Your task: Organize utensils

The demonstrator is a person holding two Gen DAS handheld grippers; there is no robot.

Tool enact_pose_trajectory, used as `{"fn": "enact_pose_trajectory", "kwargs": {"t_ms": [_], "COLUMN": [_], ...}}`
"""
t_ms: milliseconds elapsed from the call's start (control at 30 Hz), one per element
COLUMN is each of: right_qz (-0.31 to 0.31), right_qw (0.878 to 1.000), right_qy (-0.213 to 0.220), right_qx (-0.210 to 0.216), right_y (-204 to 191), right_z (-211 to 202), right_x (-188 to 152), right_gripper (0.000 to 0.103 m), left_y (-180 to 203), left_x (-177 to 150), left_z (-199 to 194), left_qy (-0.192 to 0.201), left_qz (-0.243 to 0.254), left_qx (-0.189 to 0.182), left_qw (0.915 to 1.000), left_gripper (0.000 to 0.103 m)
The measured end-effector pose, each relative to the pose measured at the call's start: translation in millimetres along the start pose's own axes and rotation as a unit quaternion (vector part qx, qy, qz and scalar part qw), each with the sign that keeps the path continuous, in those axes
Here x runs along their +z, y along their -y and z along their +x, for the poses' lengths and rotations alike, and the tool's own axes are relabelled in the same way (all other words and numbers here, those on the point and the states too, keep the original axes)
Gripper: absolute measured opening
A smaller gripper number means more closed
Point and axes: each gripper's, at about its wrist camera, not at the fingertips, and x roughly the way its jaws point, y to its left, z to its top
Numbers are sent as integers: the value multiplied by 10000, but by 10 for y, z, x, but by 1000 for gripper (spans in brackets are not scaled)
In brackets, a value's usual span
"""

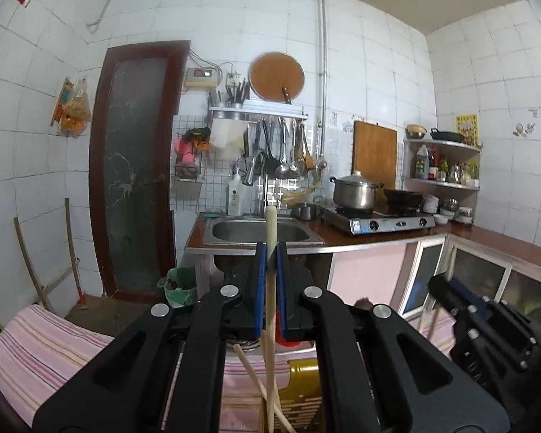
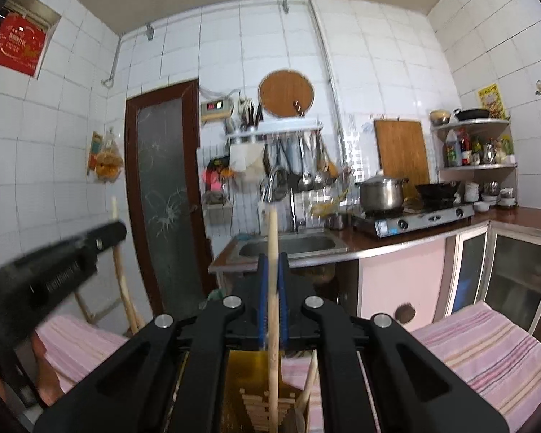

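In the left wrist view my left gripper [image 1: 270,252] is shut on an upright pale wooden utensil handle [image 1: 270,223], whose lower part runs down past a second loose wooden stick [image 1: 252,375]. Under them lies a gold-coloured holder [image 1: 303,371]. In the right wrist view my right gripper [image 2: 273,265] is shut on another upright wooden handle [image 2: 272,231] above a yellow holder with wooden slats [image 2: 247,379]. A further wooden utensil [image 2: 311,379] leans beside it. Each gripper shows blurred at the edge of the other's view: the right gripper [image 1: 447,292], the left gripper [image 2: 108,234].
A pink striped cloth [image 1: 47,346] covers the near surface. Ahead stand a steel sink [image 1: 256,232], a gas stove with a steel pot [image 1: 353,191], a rack of hanging ladles [image 1: 285,151], a corner shelf [image 1: 443,162], a dark glass door [image 1: 137,166] and a green bin [image 1: 180,285].
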Motion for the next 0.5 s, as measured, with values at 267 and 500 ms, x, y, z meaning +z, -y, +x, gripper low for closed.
{"fn": "enact_pose_trajectory", "kwargs": {"t_ms": [267, 500], "right_qz": [-317, -242], "right_qw": [9986, 9959], "right_qy": [-348, -762], "right_qx": [-256, -422], "right_y": [50, 135], "right_z": [-723, -1646], "right_x": [104, -322], "right_gripper": [61, 91], "left_y": [-155, -276], "left_x": [159, -213], "left_z": [-791, -1754], "left_qy": [98, -283], "left_qz": [-161, 9], "left_qx": [278, 468], "left_qw": [9994, 9985], "left_gripper": [84, 98]}}
